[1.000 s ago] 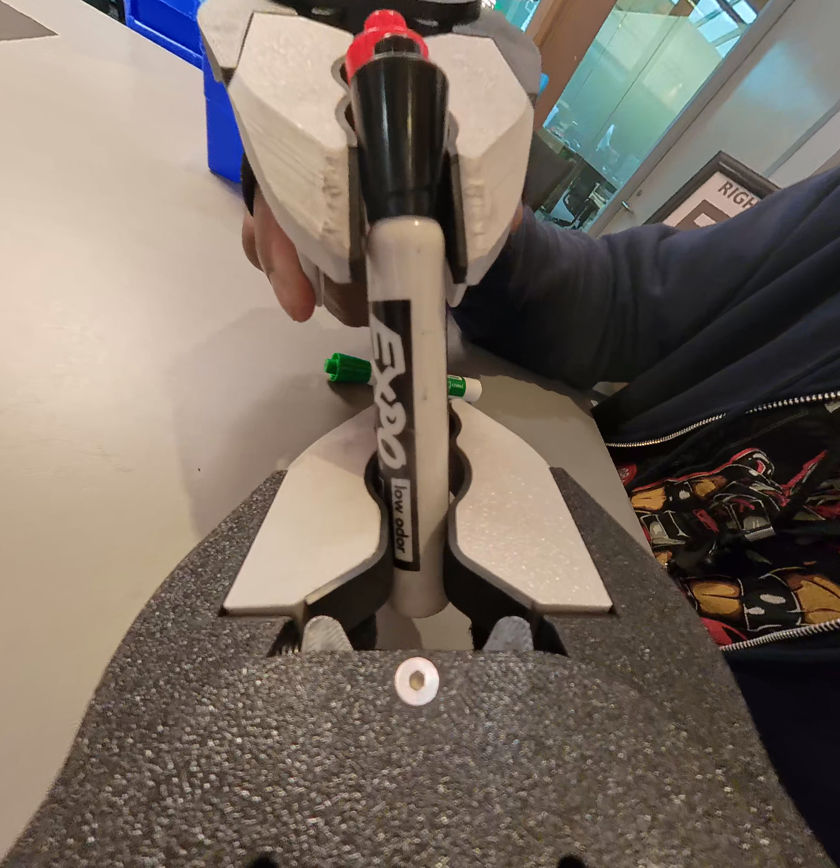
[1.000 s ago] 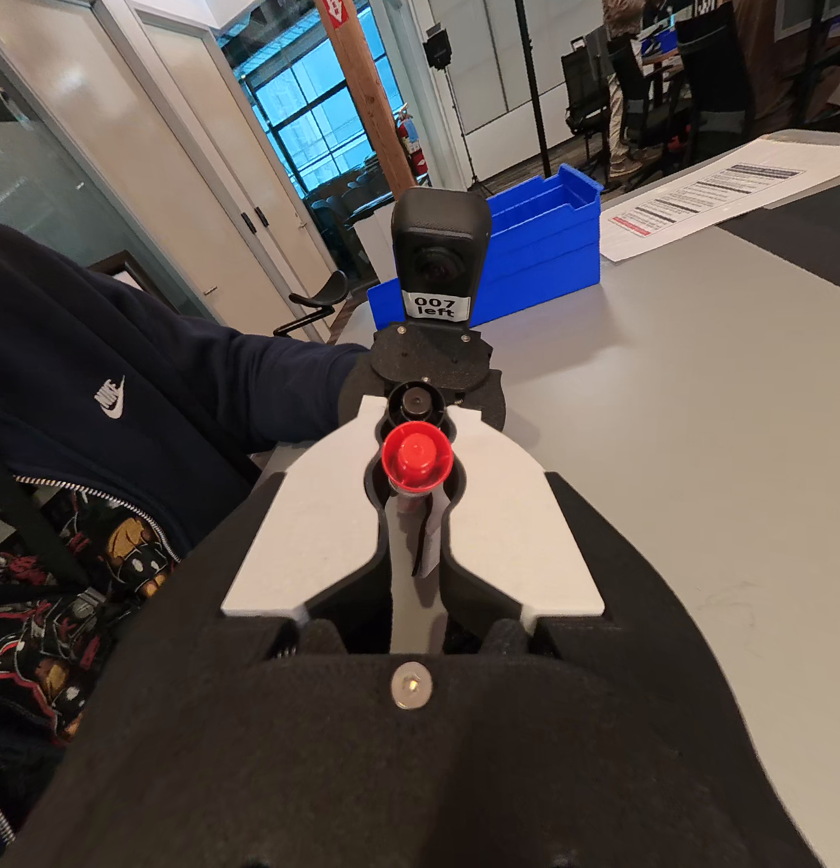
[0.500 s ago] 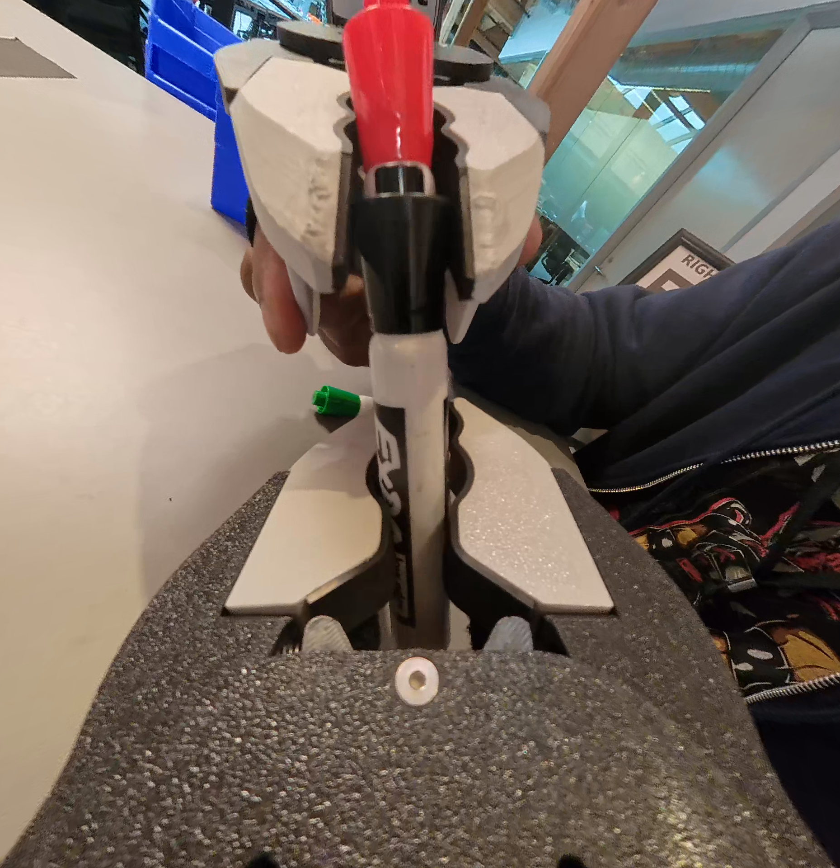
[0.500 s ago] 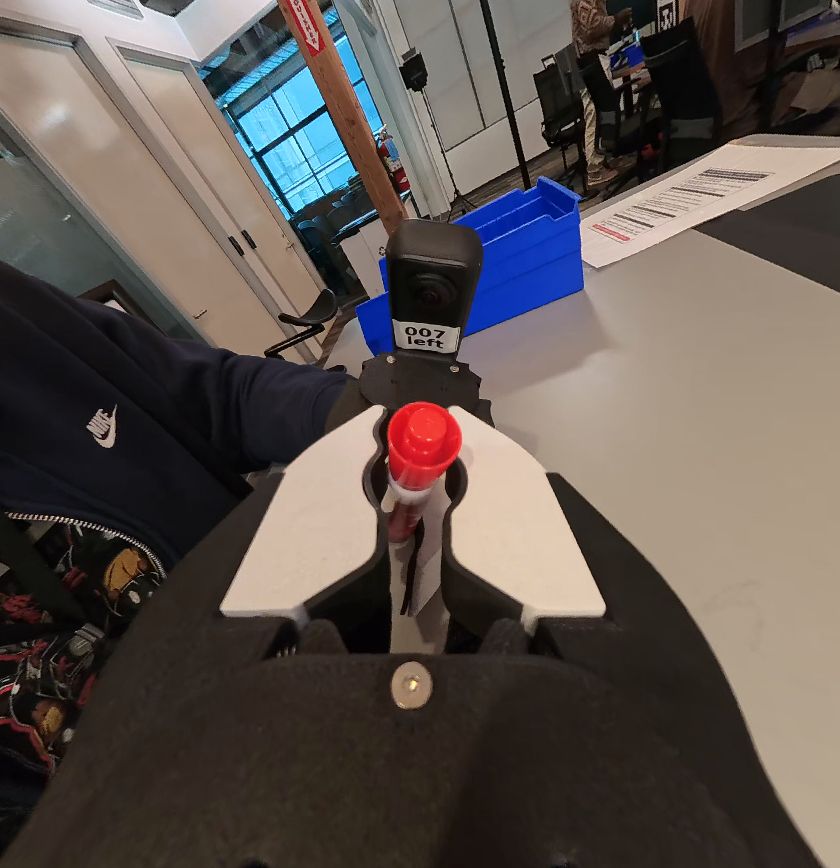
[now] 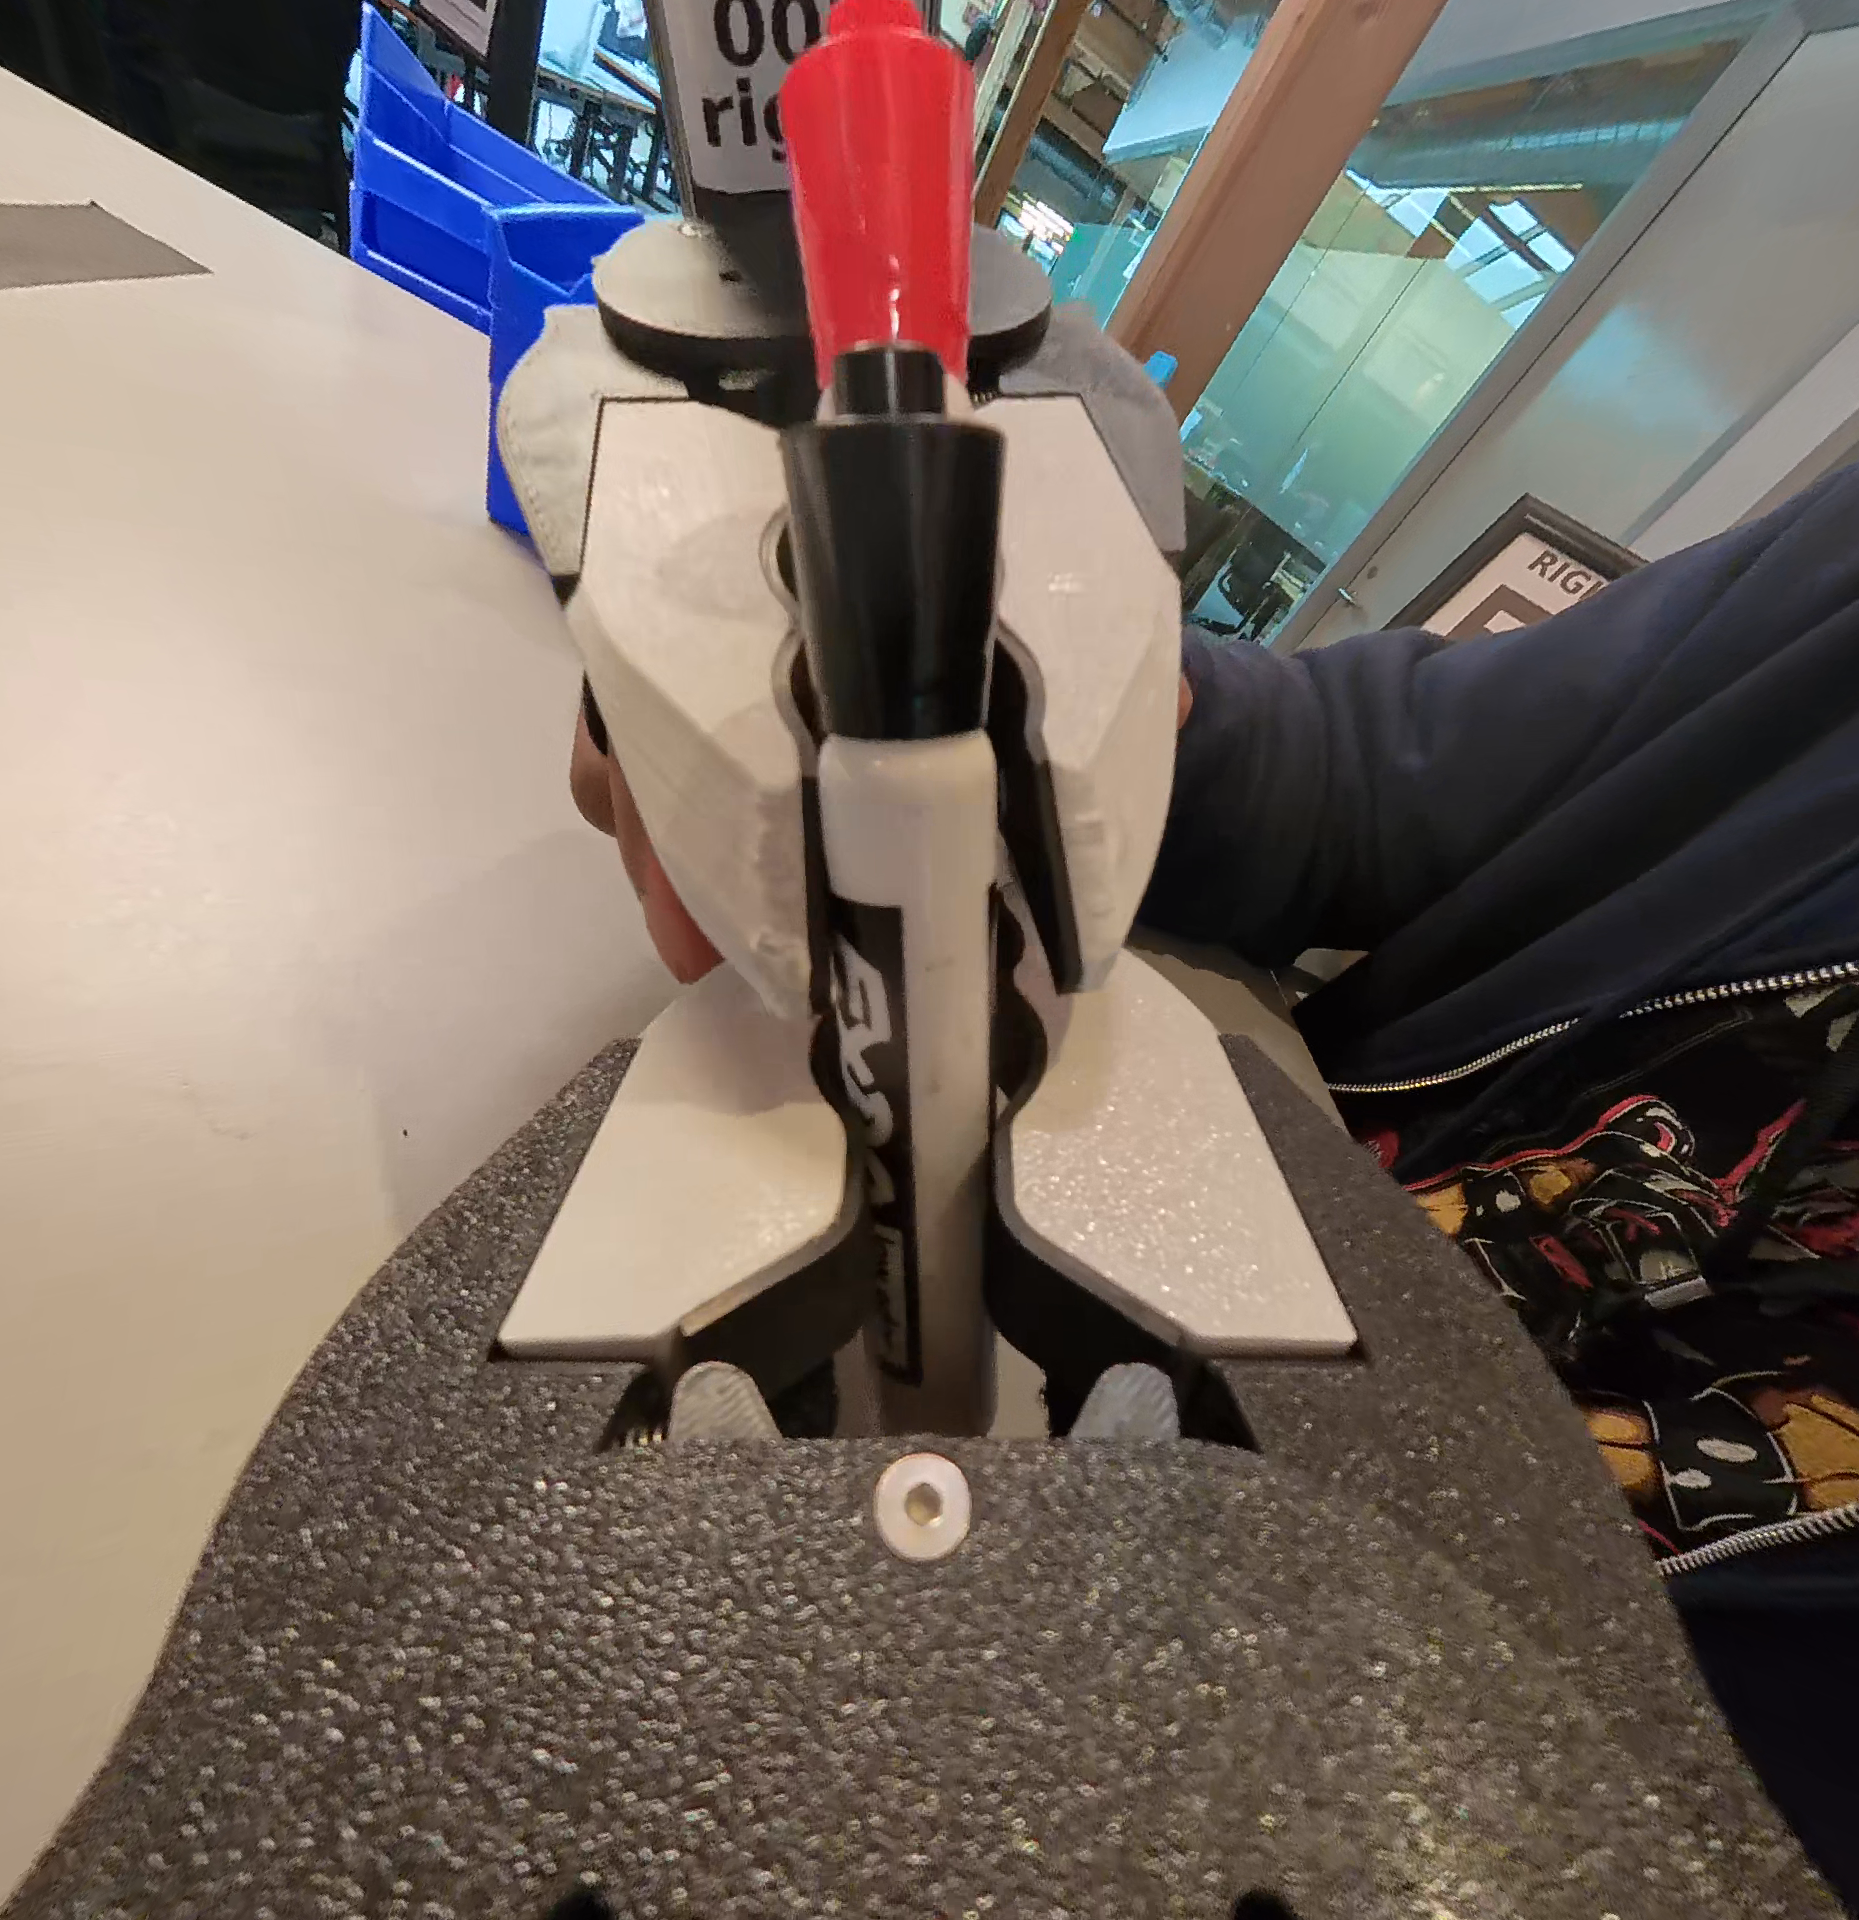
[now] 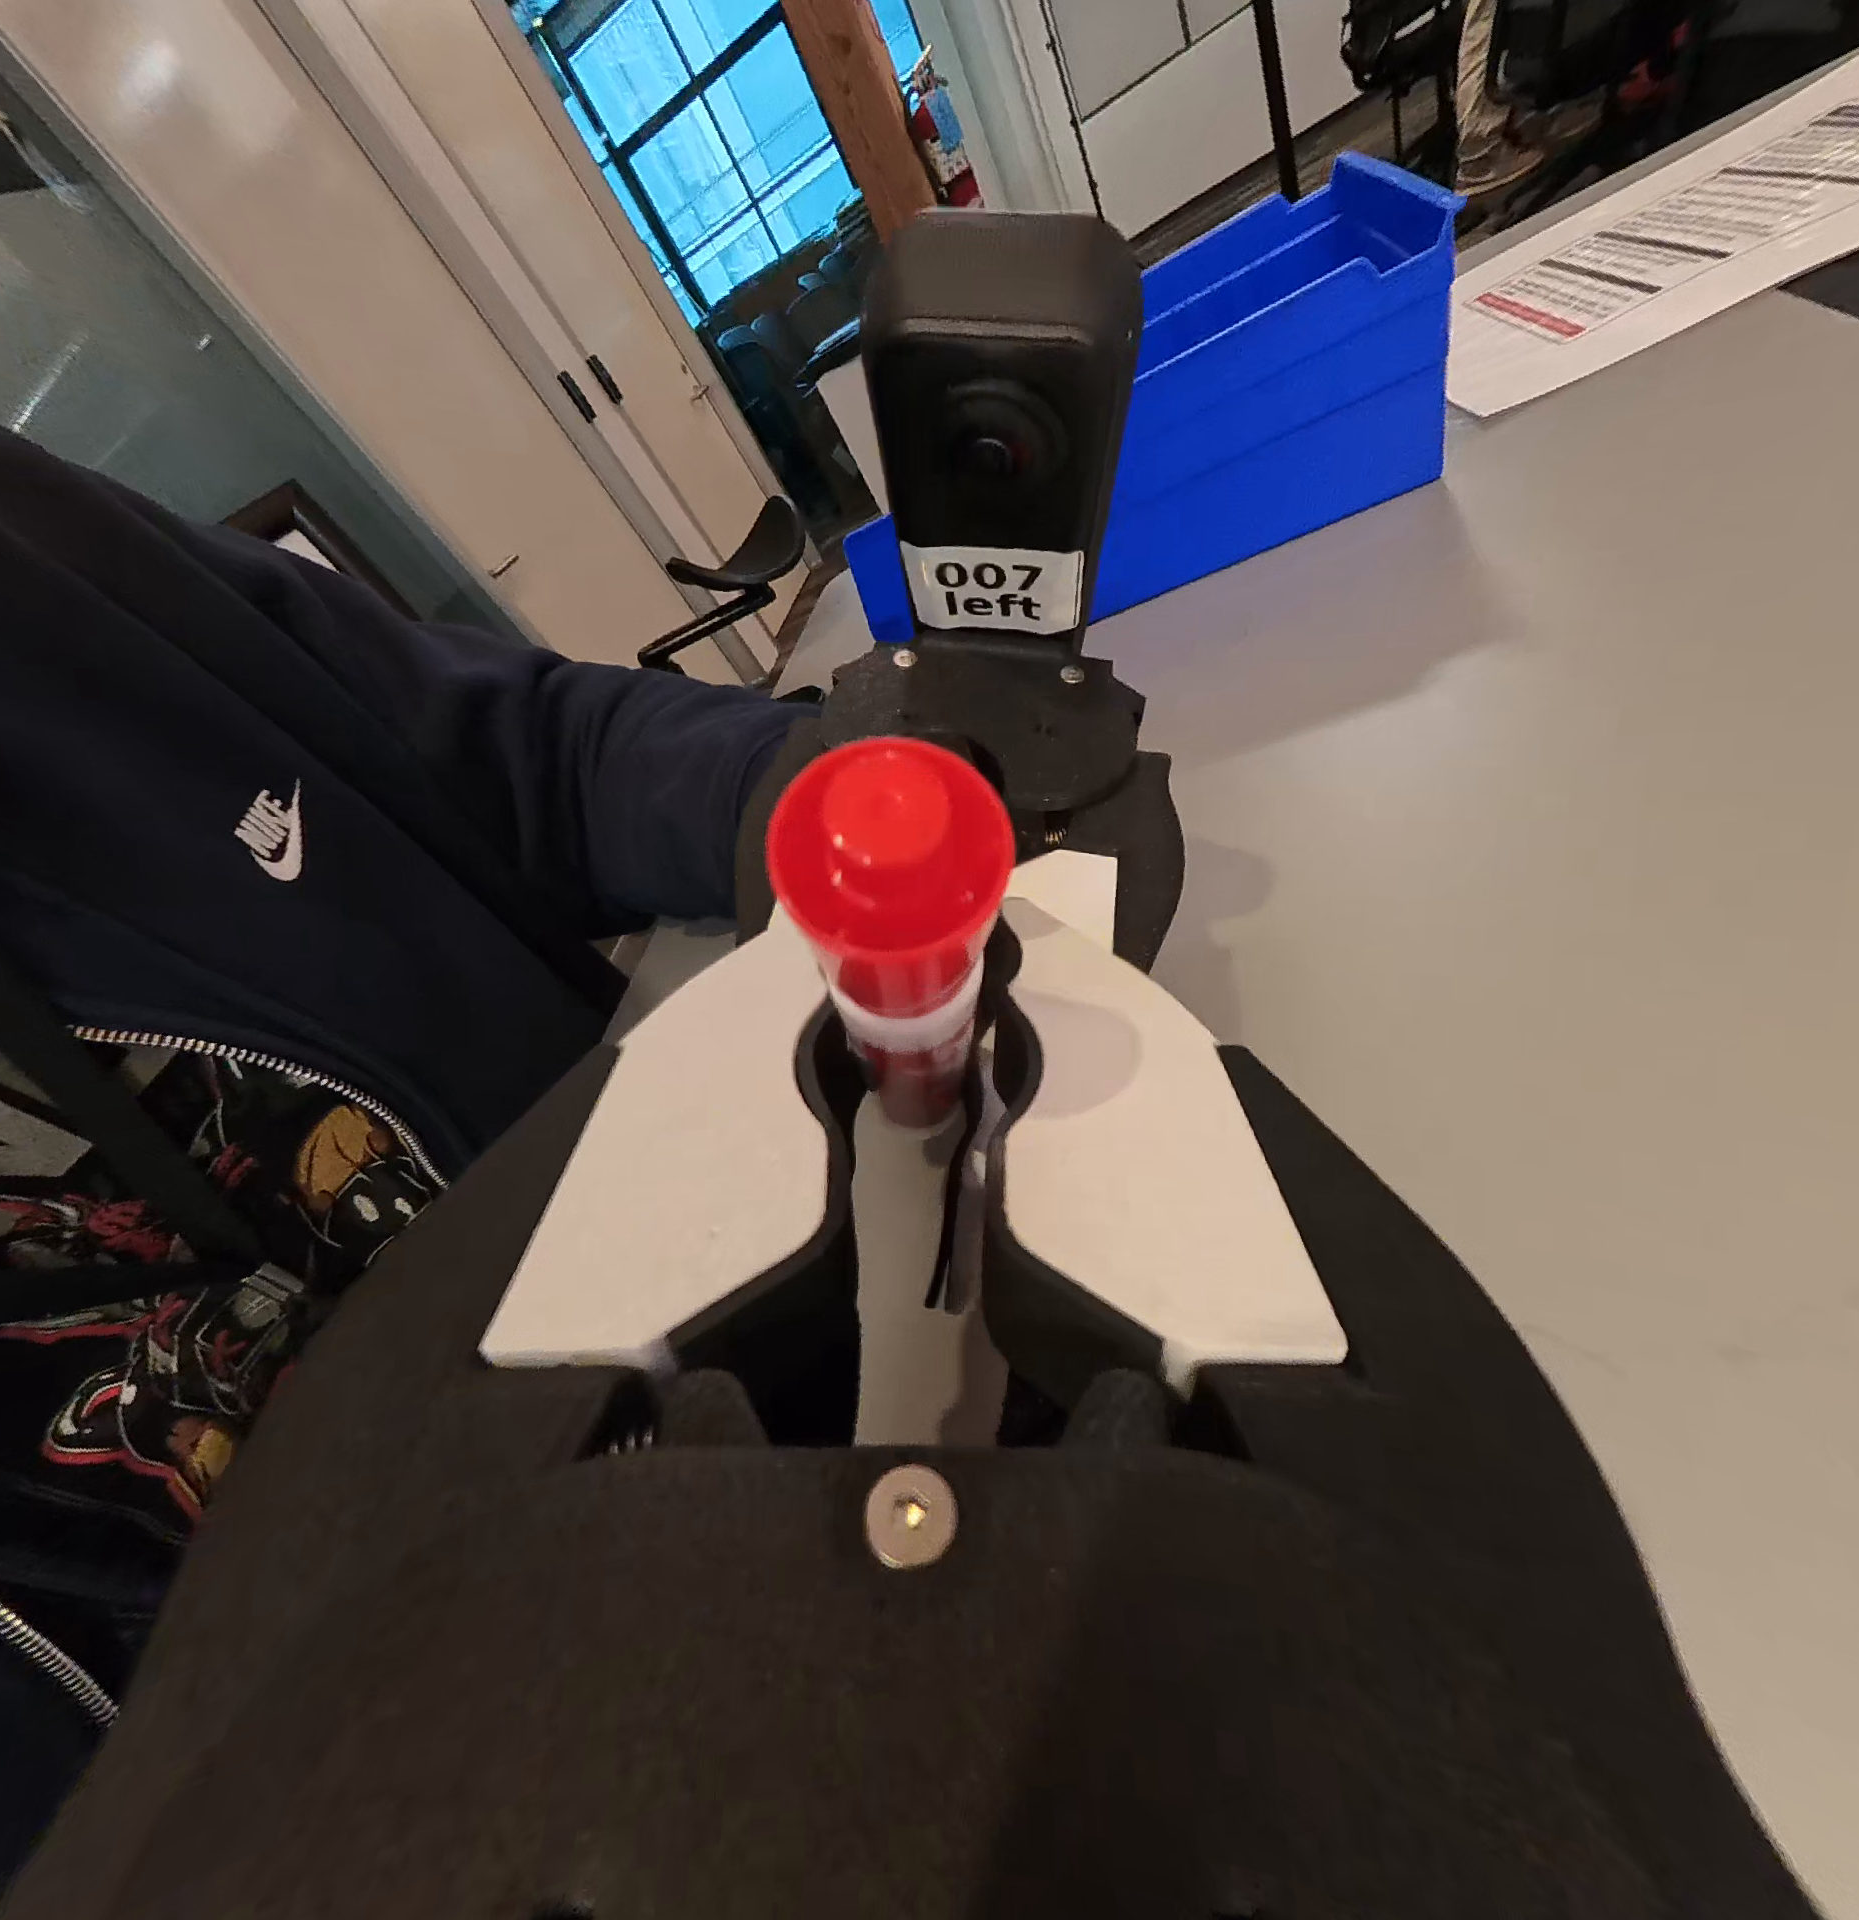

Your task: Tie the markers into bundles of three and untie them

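Between the two grippers, a single red-capped dry-erase marker [image 5: 909, 935] lies lengthwise, its long axis running straight from one tool to the other, nearly along both pairs of fingers. The left gripper [image 5: 920, 1049] is clenched on the white barrel toward its tail end, the barrel running back down the slot between its jaws. The right gripper [image 5: 883, 727] faces it head-on from the opposite side and sits around the black collar and upper barrel, with the red cap [image 5: 878, 197] poking out past its fingers toward its own camera. In the right wrist view that cap [image 6: 889, 842] fills the middle, standing up out of the notch of the right gripper [image 6: 914, 1049]; the jaws there look close around the marker, but whether they actually press it I cannot tell, since a gap shows beside the barrel. Both tools hover above the pale grey table [image 6: 1579, 831], with a blue bin [image 6: 1289, 416] behind. Neither gripper is nearer: the marker bridges both. I judge the coming move depends on that shared axis, since any pull or handover must run along the marker's length. No band or bundle shows, so tying seems not yet begun.
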Tool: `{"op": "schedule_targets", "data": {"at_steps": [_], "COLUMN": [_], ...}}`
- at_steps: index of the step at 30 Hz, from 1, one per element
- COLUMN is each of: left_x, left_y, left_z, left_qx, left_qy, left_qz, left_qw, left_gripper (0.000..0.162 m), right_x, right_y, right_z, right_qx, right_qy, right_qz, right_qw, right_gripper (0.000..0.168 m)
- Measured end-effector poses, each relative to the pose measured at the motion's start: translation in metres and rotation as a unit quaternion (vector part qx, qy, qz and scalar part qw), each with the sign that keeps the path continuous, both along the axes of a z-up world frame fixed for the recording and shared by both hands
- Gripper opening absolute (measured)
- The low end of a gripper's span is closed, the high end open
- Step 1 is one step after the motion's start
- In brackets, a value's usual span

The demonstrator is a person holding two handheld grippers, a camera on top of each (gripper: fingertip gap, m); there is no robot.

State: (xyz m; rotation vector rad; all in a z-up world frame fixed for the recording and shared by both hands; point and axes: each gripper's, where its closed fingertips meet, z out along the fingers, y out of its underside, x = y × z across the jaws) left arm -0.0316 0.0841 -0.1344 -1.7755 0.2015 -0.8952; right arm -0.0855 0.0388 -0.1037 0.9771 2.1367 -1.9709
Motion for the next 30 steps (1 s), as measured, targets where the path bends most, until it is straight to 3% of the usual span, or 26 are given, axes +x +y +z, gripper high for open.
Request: {"op": "schedule_targets", "data": {"at_steps": [30], "left_x": [-0.0074], "left_y": [-0.0042], "left_z": [0.0026], "left_qx": [-0.001], "left_qy": [-0.008], "left_qz": [-0.004], "left_qw": [1.0], "left_gripper": [0.021], "right_x": [-0.005], "right_y": [-0.0009], "right_z": [-0.0005], "right_qx": [0.004], "right_qy": [-0.008], "right_qz": [-0.014], "right_qw": [1.0], "right_gripper": [0.019]}}
